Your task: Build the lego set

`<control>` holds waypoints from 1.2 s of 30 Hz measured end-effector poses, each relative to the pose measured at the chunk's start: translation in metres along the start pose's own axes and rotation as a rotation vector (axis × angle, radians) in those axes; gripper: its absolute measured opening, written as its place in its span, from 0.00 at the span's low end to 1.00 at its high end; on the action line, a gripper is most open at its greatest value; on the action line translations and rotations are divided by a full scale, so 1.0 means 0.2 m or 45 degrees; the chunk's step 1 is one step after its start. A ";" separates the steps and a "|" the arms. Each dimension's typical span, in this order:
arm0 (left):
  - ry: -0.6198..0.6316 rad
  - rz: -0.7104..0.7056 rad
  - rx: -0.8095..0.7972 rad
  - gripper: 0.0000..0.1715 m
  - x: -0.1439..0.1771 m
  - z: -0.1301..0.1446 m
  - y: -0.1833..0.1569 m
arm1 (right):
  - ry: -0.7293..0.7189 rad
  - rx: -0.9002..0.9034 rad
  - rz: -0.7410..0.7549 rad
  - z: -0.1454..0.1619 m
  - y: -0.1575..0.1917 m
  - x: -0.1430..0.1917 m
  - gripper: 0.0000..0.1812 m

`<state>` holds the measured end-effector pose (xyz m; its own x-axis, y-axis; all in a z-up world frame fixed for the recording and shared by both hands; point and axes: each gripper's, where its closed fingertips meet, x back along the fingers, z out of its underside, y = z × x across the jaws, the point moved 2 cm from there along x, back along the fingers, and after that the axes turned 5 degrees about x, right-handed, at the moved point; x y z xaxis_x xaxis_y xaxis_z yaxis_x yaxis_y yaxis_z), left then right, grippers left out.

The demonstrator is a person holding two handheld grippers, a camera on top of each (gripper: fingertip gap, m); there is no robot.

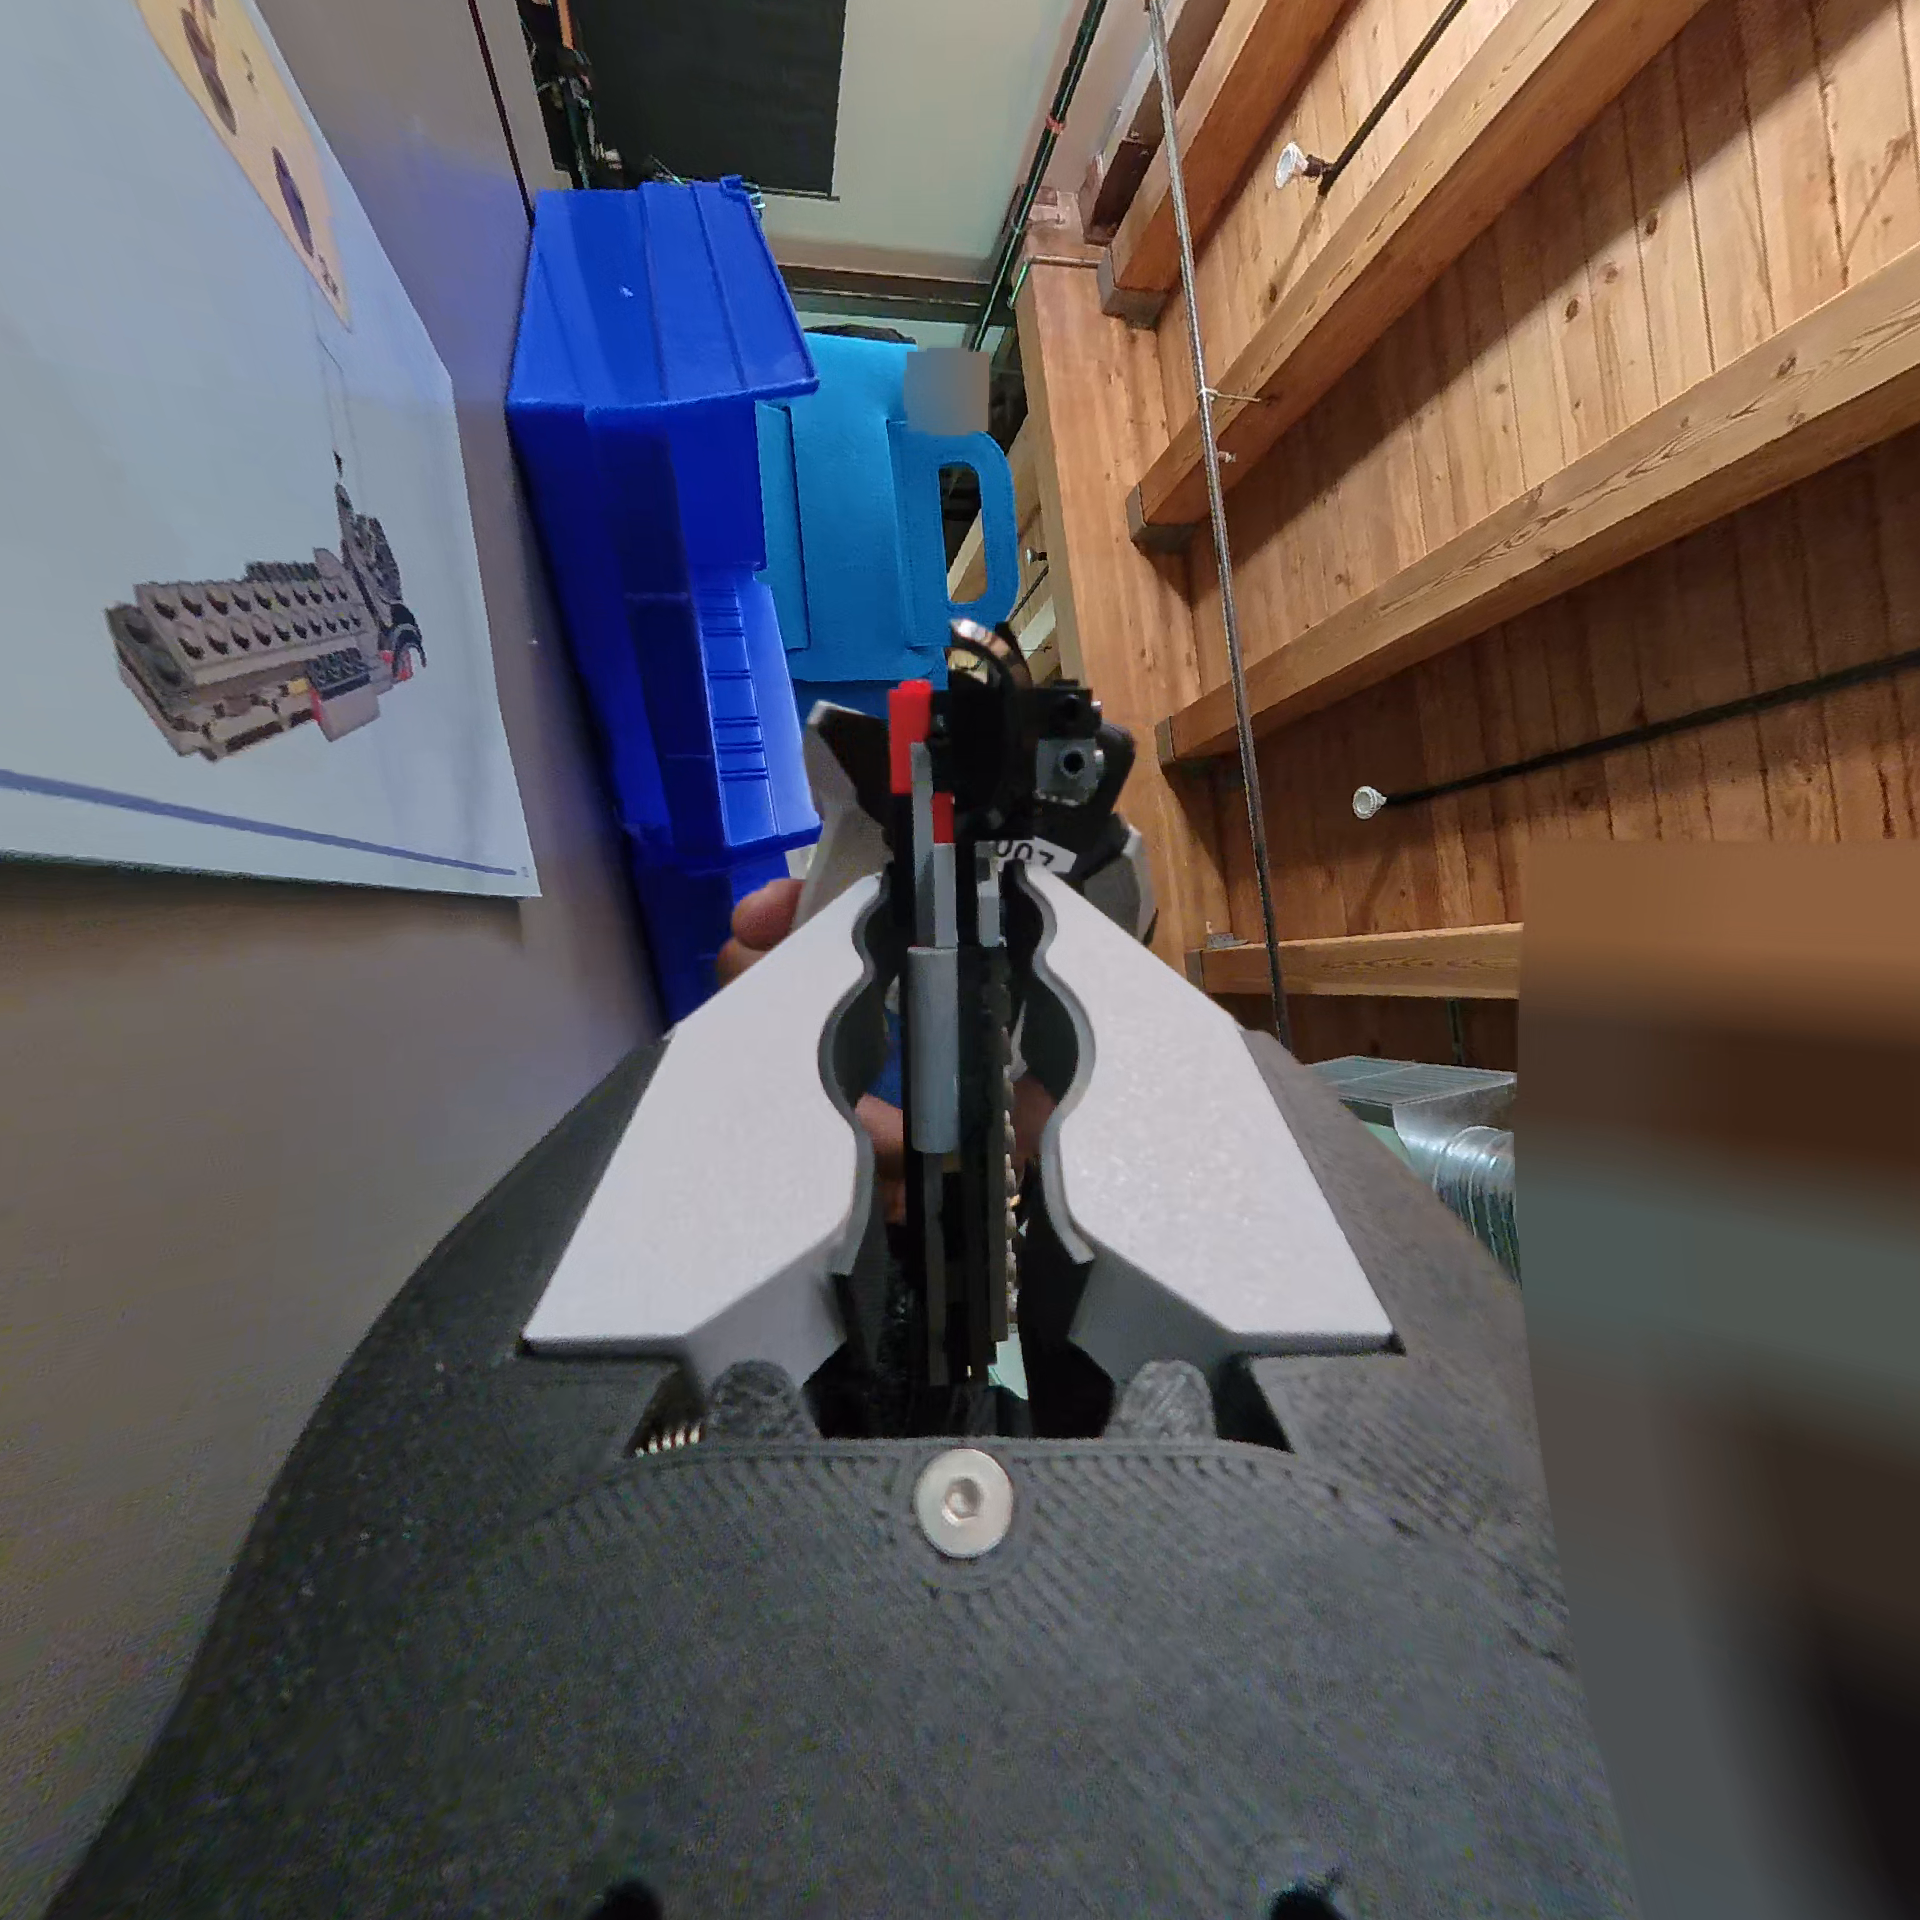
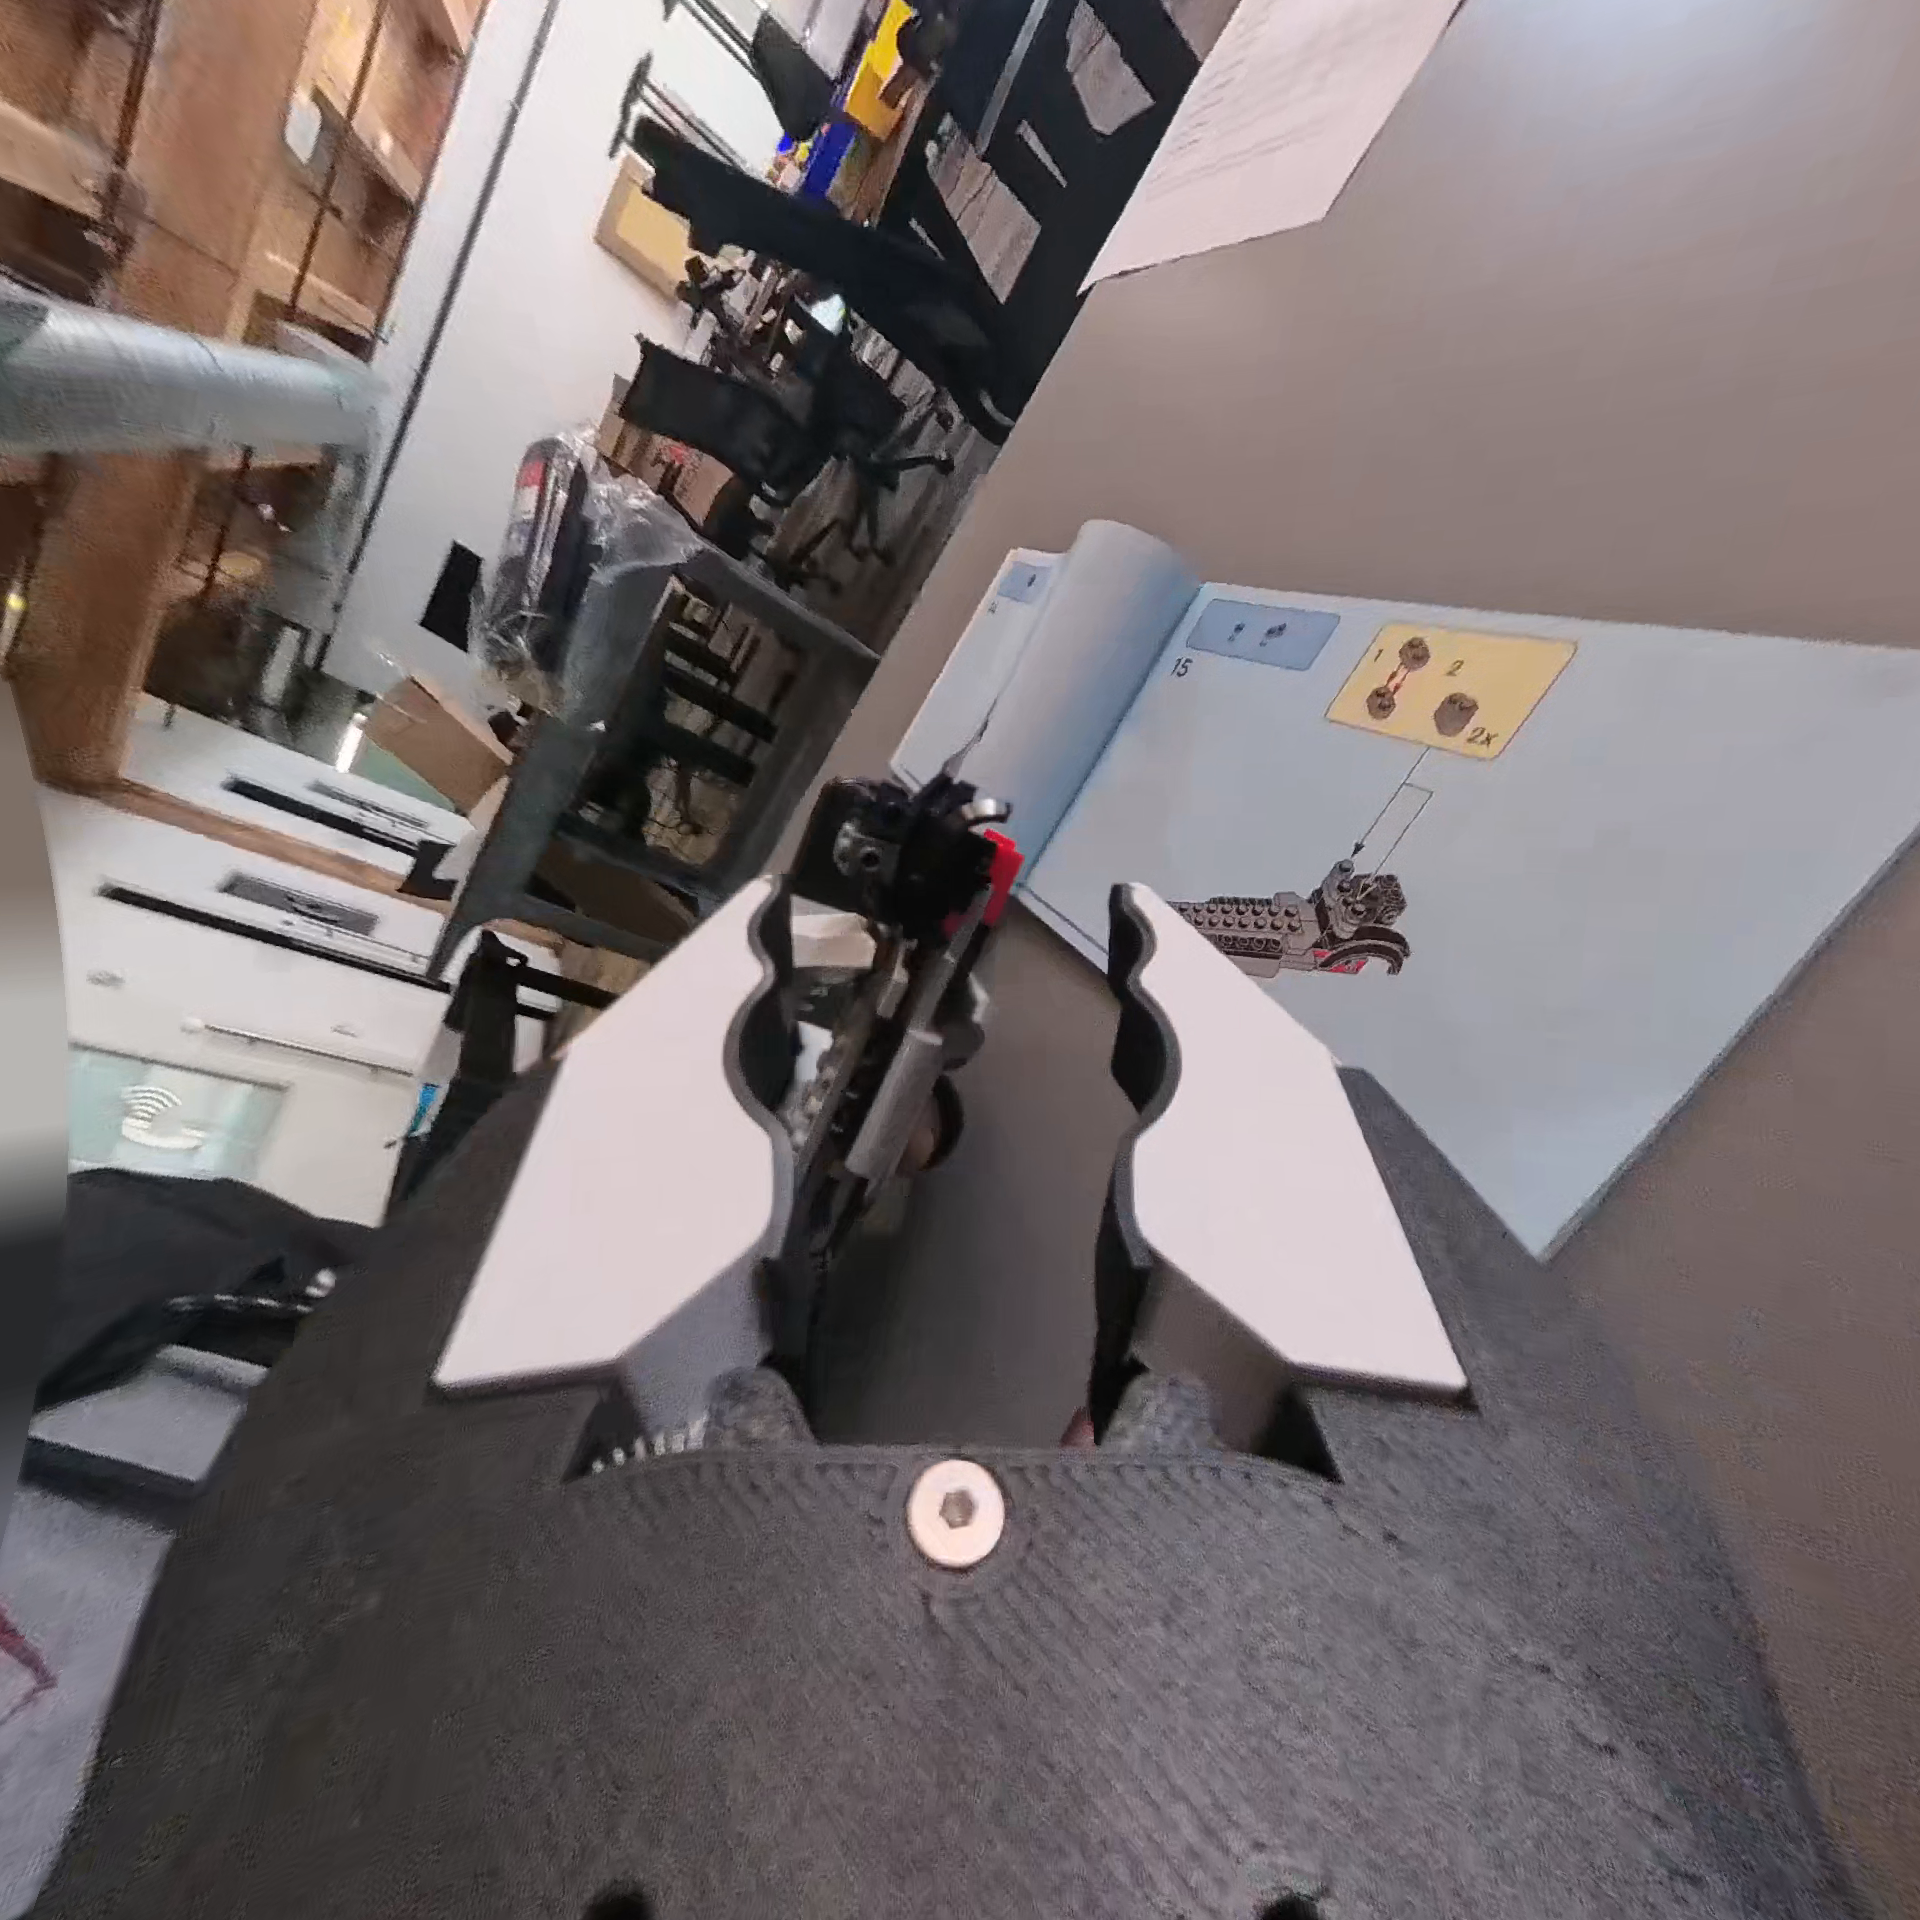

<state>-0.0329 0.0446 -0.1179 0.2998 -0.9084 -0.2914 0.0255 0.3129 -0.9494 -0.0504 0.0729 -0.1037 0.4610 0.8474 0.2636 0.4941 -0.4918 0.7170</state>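
Note:
The lego model (image 1: 930, 1039) is a thin black and grey build with red pieces at its far end, seen edge-on. My left gripper (image 1: 948, 883) is shut on it, held up off the table. In the right wrist view the same model (image 2: 899, 1081) stands between my right gripper's (image 2: 948, 904) spread fingers, close to the left finger (image 2: 665, 1091) and well apart from the right one. The right gripper is open. Part of it also shows in the left wrist view (image 1: 831, 779), just beyond the model's far end.
The open instruction booklet (image 2: 1455, 831) lies on the grey table (image 2: 1558, 364), and also shows in the left wrist view (image 1: 239, 644). Blue bins (image 1: 644, 520) stand behind it. A wooden beamed wall (image 1: 1507, 468) and office chairs (image 2: 748, 416) are farther off. Both grippers' tips are close together, under 4 cm apart.

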 end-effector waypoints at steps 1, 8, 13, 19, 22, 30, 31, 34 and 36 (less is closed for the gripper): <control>0.005 0.000 -0.003 0.11 0.00 0.01 0.00 | -0.007 -0.030 -0.019 0.00 0.00 -0.01 0.36; 0.015 -0.002 -0.021 0.11 0.00 0.01 -0.01 | -0.018 -0.098 -0.061 0.00 0.01 -0.03 0.36; 0.023 -0.006 -0.026 0.11 -0.01 0.02 -0.01 | -0.023 -0.110 -0.071 0.00 0.00 -0.03 0.33; 0.037 -0.014 -0.047 0.11 -0.01 0.03 -0.01 | -0.031 -0.113 -0.094 0.00 0.00 -0.03 0.29; 0.044 -0.018 -0.062 0.11 -0.01 0.03 -0.01 | -0.037 -0.115 -0.114 0.00 0.00 -0.03 0.27; 0.074 -0.027 -0.125 0.11 -0.02 0.05 -0.02 | -0.053 -0.114 -0.162 -0.01 0.04 -0.01 0.22; 0.078 -0.027 -0.135 0.11 -0.02 0.05 -0.03 | -0.054 -0.114 -0.164 -0.01 0.04 -0.01 0.22; 0.084 -0.030 -0.162 0.11 -0.02 0.05 -0.03 | -0.060 -0.108 -0.166 -0.02 0.05 -0.01 0.22; 0.090 -0.033 -0.180 0.11 -0.02 0.05 -0.04 | -0.064 -0.105 -0.170 -0.02 0.05 -0.01 0.22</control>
<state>-0.0242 0.0479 -0.1087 0.2331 -0.9345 -0.2692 -0.1034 0.2514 -0.9623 -0.0487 0.0670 -0.0945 0.4329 0.8919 0.1311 0.4920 -0.3556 0.7946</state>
